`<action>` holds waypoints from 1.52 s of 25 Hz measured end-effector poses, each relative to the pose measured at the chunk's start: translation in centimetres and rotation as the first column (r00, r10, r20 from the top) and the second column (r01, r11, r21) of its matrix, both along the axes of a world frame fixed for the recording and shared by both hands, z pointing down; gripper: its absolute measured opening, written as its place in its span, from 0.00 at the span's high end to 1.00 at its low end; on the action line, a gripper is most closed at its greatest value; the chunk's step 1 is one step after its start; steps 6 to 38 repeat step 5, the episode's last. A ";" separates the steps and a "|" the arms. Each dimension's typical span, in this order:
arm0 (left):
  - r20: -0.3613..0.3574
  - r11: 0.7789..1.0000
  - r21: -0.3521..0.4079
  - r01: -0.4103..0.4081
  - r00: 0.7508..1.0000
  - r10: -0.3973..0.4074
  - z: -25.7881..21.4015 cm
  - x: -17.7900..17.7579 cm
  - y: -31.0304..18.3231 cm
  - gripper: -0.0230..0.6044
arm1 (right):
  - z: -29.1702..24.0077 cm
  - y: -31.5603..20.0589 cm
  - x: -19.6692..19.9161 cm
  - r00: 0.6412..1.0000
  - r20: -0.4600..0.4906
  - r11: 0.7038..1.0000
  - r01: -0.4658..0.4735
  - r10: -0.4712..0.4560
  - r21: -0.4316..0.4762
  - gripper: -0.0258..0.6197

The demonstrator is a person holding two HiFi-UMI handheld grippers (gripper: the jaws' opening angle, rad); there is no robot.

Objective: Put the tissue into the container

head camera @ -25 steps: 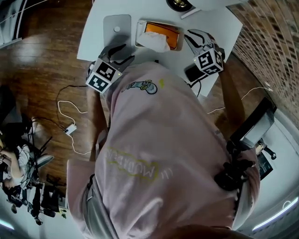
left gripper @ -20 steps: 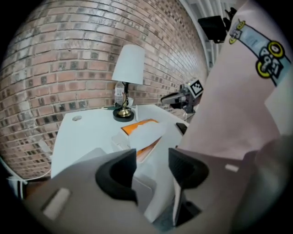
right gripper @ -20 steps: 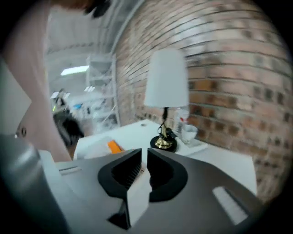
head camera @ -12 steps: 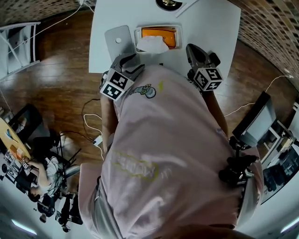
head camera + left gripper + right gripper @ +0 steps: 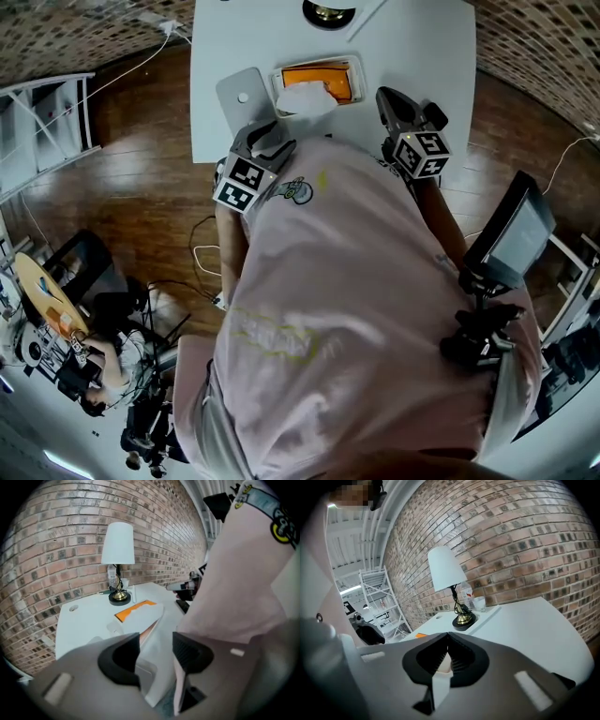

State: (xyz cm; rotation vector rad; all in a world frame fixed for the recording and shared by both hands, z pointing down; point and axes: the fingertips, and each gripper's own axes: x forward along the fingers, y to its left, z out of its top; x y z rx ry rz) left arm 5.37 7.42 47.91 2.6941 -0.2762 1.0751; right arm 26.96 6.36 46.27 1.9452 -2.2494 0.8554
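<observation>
A white tissue (image 5: 305,96) lies crumpled over the near rim of an orange container (image 5: 336,77) on the white table (image 5: 422,47). In the left gripper view the tissue (image 5: 143,617) drapes over the container (image 5: 127,612) just beyond the jaws. My left gripper (image 5: 272,139) hangs open at the table's near edge, left of the tissue, with nothing between its fingers (image 5: 156,648). Right of the container, my right gripper (image 5: 394,101) is shut, jaws meeting at the tips (image 5: 447,637), and it points past the container.
A flat grey lid (image 5: 242,92) lies left of the container. A white-shaded lamp (image 5: 118,550) with a brass base (image 5: 328,11) stands at the table's far edge by the brick wall (image 5: 525,536). My pink shirt (image 5: 347,309) hides the table's near edge.
The head view has swung, so the table sits more centred. Both grippers stay by the table's near edge; the left one has shifted right. The tissue has not moved.
</observation>
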 end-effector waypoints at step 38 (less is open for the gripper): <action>-0.011 1.000 -0.015 0.023 1.000 -0.023 0.0 -0.3 0.1 0.61 | 0.1 -0.1 -1.0 0.999 -0.007 0.999 0.038 -0.038 -0.002 0.95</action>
